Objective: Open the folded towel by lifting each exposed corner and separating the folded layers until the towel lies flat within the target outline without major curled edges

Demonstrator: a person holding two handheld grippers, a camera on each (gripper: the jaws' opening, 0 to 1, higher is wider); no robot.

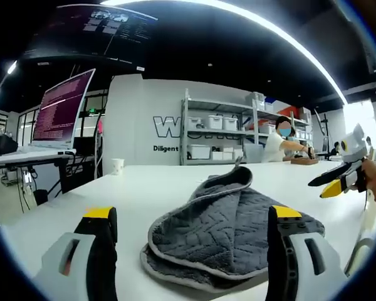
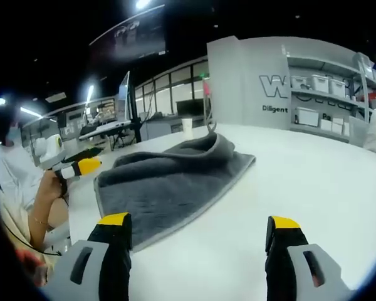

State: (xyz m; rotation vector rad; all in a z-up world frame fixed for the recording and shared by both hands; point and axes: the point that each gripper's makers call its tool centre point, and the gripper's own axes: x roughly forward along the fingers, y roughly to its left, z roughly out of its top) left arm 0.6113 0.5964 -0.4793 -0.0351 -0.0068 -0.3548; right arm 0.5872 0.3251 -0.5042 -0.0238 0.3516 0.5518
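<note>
One grey towel (image 1: 229, 229), quilted w/ a light trim, sits folded in a lumpy heap on the white table (image 1: 144, 188), top layer curling up at the far edge. Left gripper (image 1: 191, 235) hovers low right in front of it, jaws spread wide, nothing in them. Right gripper (image 2: 197, 241) is over bare tabletop w/ the towel ahead-left, jaws also wide and empty. One paper cup (image 1: 118, 165) stands far back, well apart from the towel. Two grippers total.

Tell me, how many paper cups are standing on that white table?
1. A white paper cup stands at the far edge of the white table, beyond the folded grey towel; the right gripper view shows it too. Others may be hidden behind the towel.
</note>
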